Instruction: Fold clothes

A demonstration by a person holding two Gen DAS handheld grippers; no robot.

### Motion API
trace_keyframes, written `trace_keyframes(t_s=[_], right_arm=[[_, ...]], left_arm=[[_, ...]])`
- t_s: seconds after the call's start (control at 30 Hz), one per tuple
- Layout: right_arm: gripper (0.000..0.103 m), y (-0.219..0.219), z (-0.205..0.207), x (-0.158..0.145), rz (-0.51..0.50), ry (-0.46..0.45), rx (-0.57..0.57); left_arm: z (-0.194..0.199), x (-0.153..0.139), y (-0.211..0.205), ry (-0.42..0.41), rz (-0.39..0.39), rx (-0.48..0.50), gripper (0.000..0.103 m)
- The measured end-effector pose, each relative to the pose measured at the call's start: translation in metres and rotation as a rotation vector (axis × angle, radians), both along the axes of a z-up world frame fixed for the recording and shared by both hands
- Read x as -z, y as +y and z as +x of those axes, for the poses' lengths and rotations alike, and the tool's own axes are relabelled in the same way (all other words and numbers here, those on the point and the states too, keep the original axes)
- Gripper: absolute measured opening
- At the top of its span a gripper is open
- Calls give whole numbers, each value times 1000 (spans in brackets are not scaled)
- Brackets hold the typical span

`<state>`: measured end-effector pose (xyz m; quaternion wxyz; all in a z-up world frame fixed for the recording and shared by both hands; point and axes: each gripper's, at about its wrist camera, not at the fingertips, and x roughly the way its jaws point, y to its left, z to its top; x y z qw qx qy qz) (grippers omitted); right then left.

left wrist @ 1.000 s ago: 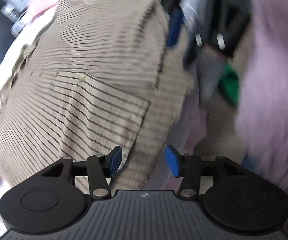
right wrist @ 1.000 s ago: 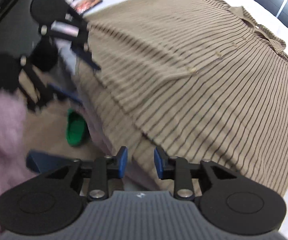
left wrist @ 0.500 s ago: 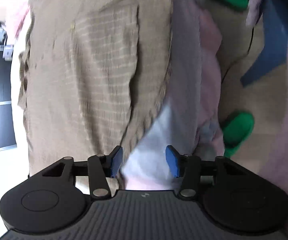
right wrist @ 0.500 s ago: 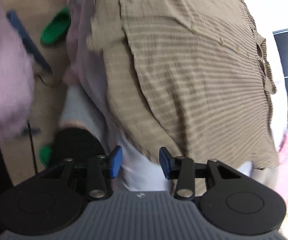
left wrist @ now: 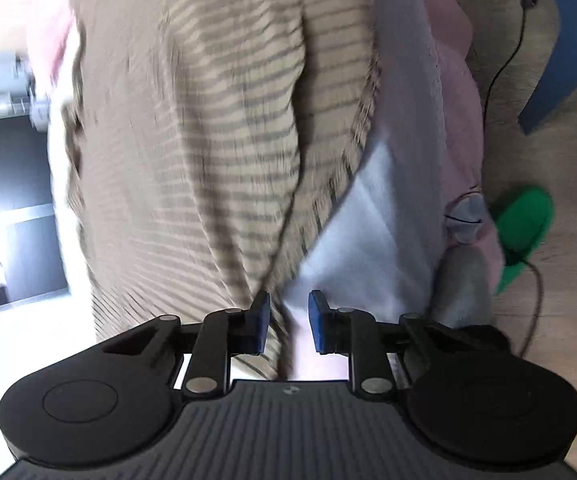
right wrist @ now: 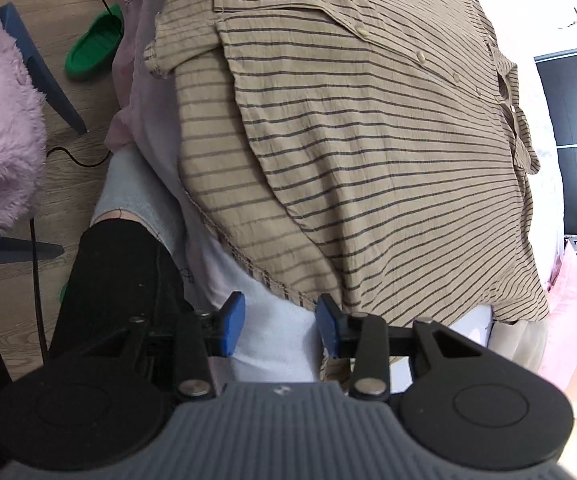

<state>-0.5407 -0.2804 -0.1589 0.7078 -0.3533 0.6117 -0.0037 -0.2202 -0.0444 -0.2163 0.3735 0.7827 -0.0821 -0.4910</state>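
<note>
on white bedding (right wrist: 272, 336), striped shirt's (right wrist: 368, 152) hem lies between both jaws (parted).

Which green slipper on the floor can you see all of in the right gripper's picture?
The upper green slipper, lying beside the hanging pink cloth. The other is only a green sliver peeking past the black trouser leg.

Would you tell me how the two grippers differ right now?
The left gripper has narrower jaws, just closing, with the striped shirt hem between them; the right gripper stands wider over the white sheet, beside the hem. The left view is blurred, the right sharp. Both have blue fingertips.
</note>
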Motion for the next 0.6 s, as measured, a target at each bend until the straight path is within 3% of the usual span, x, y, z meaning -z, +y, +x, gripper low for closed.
trace_keyframes(t_s=[0.13, 0.27, 0.57, 0.6], right_arm=[[43, -8, -15, -5, -24, 42, -66], [41, -22, -24, -11, 5, 37, -37], [31, -15, -23, 36, -197, 47, -181], [31, -14, -21, 39, -214, 43, -194]], left_arm=[[1, 10, 1, -48, 19, 46, 20], [2, 15, 1, -62, 35, 73, 20], [4, 22, -4, -56, 48, 72, 20], [4, 22, -6, -50, 53, 64, 15]])
